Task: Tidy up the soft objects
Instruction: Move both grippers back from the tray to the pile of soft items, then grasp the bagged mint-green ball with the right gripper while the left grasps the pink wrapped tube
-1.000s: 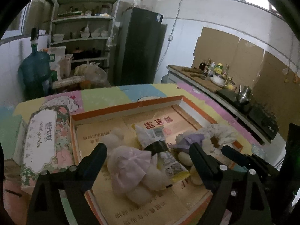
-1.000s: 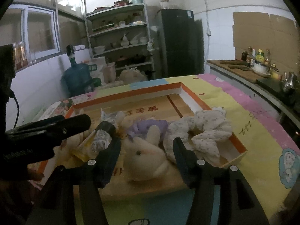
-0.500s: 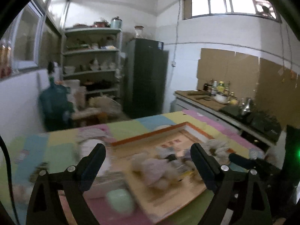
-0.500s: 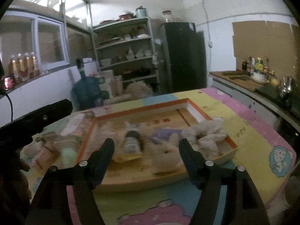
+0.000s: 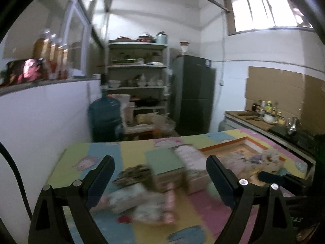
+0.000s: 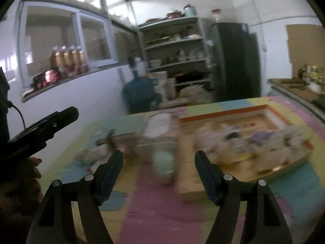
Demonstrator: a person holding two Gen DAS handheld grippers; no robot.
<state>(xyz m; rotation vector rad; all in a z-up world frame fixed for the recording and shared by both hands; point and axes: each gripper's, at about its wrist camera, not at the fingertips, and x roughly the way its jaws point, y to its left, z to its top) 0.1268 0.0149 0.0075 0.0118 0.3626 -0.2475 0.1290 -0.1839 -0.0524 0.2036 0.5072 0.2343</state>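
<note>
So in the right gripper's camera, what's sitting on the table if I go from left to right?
Blurred soft items on the mat → pale green object → orange-rimmed cardboard tray holding soft toys. Motion blur hides finer detail. The open right gripper hangs in front, holding nothing.

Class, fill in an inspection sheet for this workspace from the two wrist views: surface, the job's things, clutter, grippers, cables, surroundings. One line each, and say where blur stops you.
Surface: table covered in a pastel patchwork mat.
Job's things: soft toys lying in the orange-rimmed cardboard tray; more soft items loose on the mat; blur hides detail.
Clutter: boxes and a pale green object beside the tray.
Grippers: left gripper and right gripper both open, holding nothing, above the table.
Cables: black cable at the left edge.
Surroundings: shelving, dark fridge, water jug, kitchen counter.
</note>
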